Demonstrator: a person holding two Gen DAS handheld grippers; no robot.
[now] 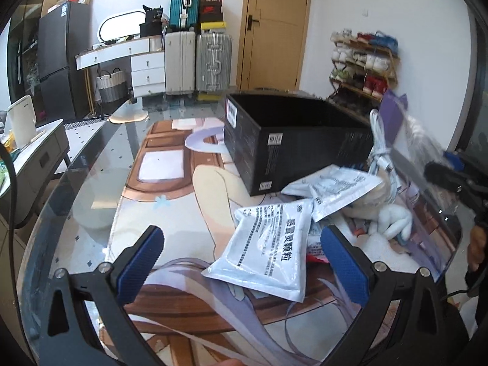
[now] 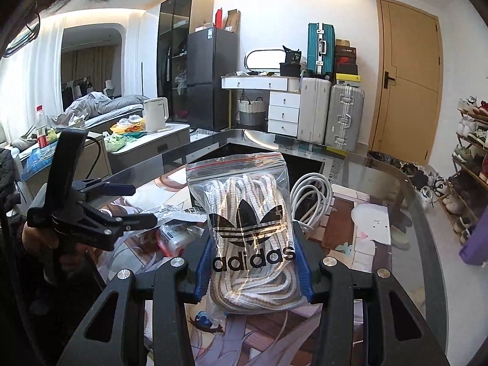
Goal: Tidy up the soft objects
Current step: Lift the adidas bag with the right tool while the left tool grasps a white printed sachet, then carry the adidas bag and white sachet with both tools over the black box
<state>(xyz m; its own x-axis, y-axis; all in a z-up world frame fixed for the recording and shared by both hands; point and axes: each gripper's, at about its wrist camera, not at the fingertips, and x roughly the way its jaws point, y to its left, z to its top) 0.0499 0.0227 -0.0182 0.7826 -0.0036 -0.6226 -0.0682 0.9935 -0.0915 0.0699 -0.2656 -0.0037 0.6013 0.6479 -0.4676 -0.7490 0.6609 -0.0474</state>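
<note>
My right gripper [image 2: 253, 262] is shut on a clear zip bag of white shoelaces [image 2: 244, 213] with a black adidas logo, held upright above the table. Behind the bag stands an open black box [image 2: 308, 164]. In the left wrist view the black box [image 1: 292, 140] sits mid-table, and the zip bag [image 1: 421, 143] shows blurred at the right in the right gripper [image 1: 451, 183]. My left gripper [image 1: 244, 262] is open, low over a white medicine pouch [image 1: 268, 250]. A second pouch [image 1: 338, 189], a white cable [image 1: 381, 152] and a white plush toy [image 1: 393, 219] lie near it. The left gripper [image 2: 137, 204] also shows open in the right wrist view.
A printed mat [image 1: 183, 207] covers the glass table [image 1: 91, 164]. The coiled white cable [image 2: 311, 198] lies right of the box. A shoe rack [image 1: 366, 64] stands beyond the table's right edge, suitcases [image 1: 198, 61] and a white desk at the back wall.
</note>
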